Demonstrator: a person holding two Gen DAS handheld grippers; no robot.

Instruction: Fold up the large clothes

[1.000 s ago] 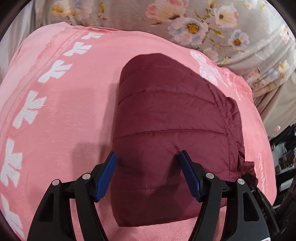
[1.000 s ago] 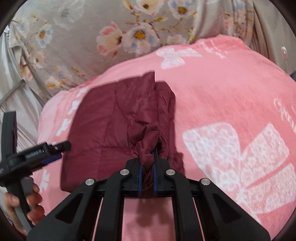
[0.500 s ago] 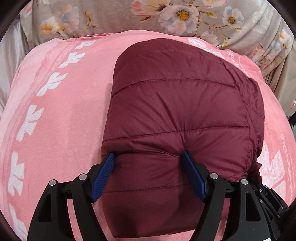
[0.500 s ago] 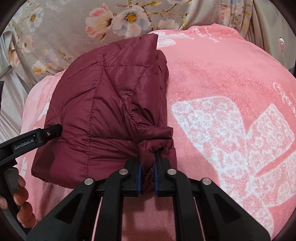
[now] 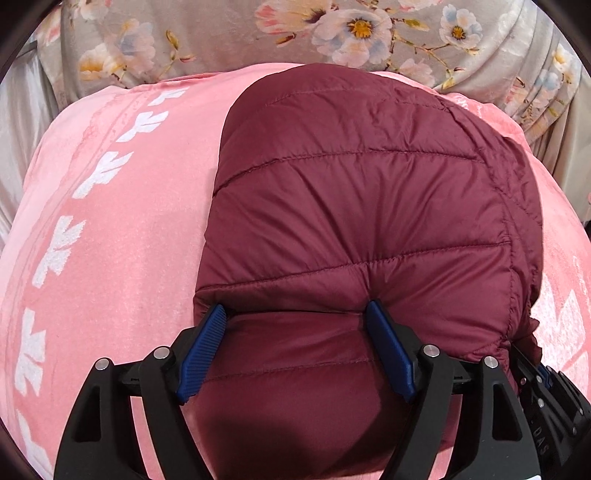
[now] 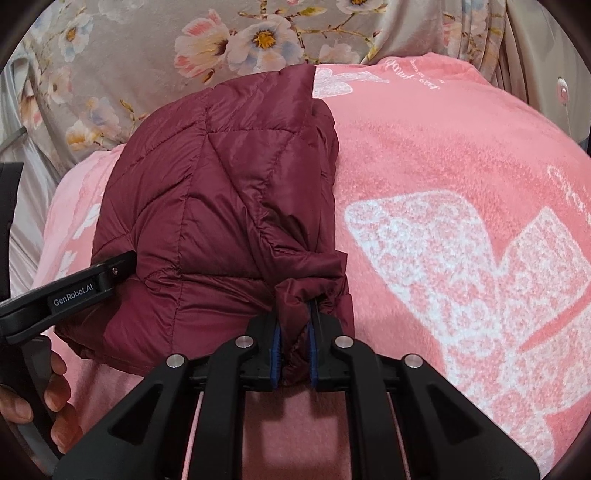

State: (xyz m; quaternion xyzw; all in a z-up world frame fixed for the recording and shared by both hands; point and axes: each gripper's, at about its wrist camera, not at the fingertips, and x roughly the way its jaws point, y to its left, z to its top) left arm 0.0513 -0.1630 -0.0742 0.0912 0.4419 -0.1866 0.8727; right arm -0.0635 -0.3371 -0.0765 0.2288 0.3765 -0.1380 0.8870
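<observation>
Maroon quilted jacket (image 5: 354,206) folded into a bundle on pink blanket (image 5: 122,236), lying on the blanket's centre band in left wrist view; blanket with white leaf prints running along its 9 o'clock side

Left gripper (image 5: 295,314): jaws spread wide, blue pads (image 5: 201,341) straddling the jacket's near fold. Pad tips pressed into the puffy fabric at the crease line, one at 7 o'clock, other at 5 o'clock of the bundle. No pinch visible, just straddling. Fold bulges up beyond the tips, a lower layer runs back between the fingers toward the camera

Right gripper (image 6: 293,334): jaws pulled together, clamped on a bunched edge of the jacket (image 6: 221,206). Fabric gathered into a knot-like wad right above the pads, tail of it squeezed between them. In right wrist view, bundle sits at 10–11 o'clock from that gripper, blanket (image 6: 443,155) with big white floral print filling 1–4 o'clock

Left gripper's black finger (image 6: 74,291) enters right wrist view from 9 o'clock, marked "GenRobot.AI", tip touching the jacket's side. Person's hand (image 6: 33,398) on its handle at 8 o'clock, partly cut by frame edge

Right gripper's body also seen in left wrist view at 4 o'clock, just beside the jacket's gathered edge

Grey floral fabric (image 5: 332,33) behind the blanket at 12 o'clock in both views, draped in folds toward 2 o'clock
</observation>
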